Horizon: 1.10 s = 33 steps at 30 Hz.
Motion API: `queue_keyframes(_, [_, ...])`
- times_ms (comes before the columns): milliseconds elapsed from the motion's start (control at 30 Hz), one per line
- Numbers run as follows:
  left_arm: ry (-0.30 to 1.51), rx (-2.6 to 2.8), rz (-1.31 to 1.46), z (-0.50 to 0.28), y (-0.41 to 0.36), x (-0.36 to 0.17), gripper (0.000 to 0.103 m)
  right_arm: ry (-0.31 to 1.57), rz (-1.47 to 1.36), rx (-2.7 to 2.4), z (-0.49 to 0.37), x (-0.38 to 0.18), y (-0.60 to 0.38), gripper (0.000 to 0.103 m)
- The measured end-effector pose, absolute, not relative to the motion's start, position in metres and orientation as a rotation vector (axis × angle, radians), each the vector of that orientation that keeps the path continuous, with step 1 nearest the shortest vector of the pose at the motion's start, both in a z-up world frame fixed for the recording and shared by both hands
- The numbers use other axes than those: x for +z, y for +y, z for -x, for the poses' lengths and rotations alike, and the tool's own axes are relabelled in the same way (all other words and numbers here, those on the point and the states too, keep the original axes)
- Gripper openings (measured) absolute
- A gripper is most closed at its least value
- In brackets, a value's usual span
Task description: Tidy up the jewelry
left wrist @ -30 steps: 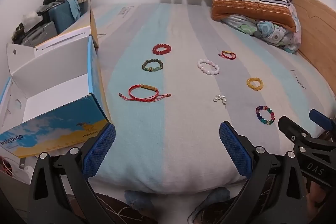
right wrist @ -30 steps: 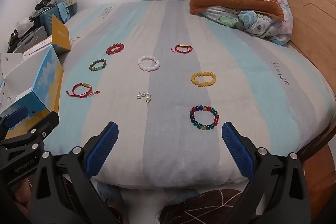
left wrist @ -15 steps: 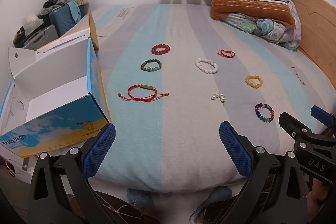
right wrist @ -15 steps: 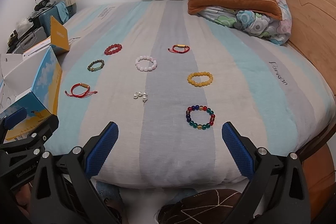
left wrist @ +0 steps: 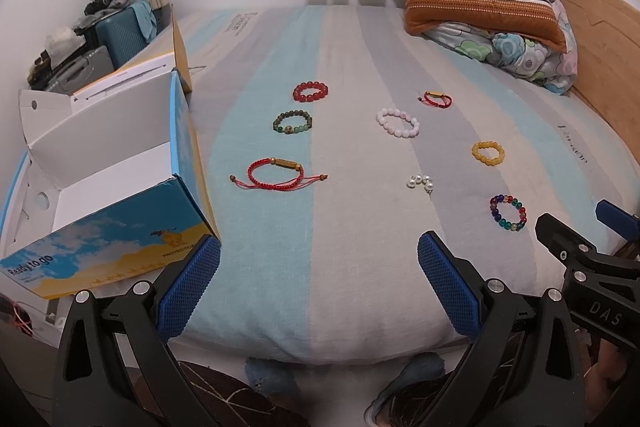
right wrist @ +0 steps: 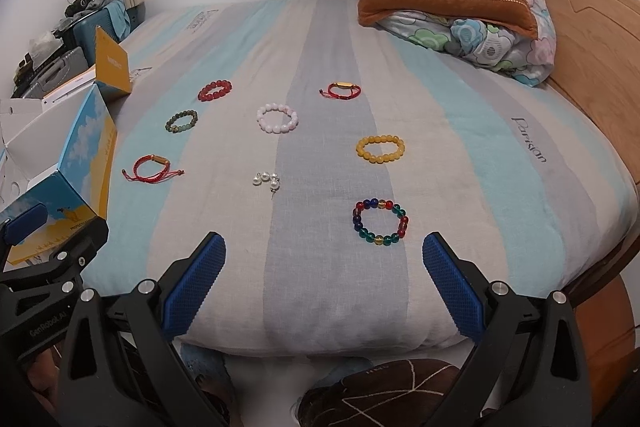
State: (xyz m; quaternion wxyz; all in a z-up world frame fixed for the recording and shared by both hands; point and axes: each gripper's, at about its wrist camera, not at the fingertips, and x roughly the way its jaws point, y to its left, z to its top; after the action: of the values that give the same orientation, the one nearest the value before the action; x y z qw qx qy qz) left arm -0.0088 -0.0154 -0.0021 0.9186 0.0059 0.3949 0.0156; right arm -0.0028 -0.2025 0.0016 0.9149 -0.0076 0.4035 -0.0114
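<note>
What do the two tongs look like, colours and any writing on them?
Both tongs, left and right, have black plastic frames with silver screws and blue cross-hatched pads. The left body reads "GenRobot.AI" in the right view; the right one shows "DAS".

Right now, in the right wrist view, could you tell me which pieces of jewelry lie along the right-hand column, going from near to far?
Multicolored bead bracelet → yellow bead bracelet → red cord bracelet with a gold tube.

We see glossy glass-like beads on the multicolour bracelet [right wrist: 381, 223], matt woven cloth bedsheet [right wrist: 320, 67], wooden headboard [right wrist: 592, 39].
</note>
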Motion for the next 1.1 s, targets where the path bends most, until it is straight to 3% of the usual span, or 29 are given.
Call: queue_keyframes(1100, [0.841,0.003,0.003,0.0058,-0.0077,-0.0020,0.097,0.838,0.001,0.001,0.0026,0.0037,-0.2050,0.095])
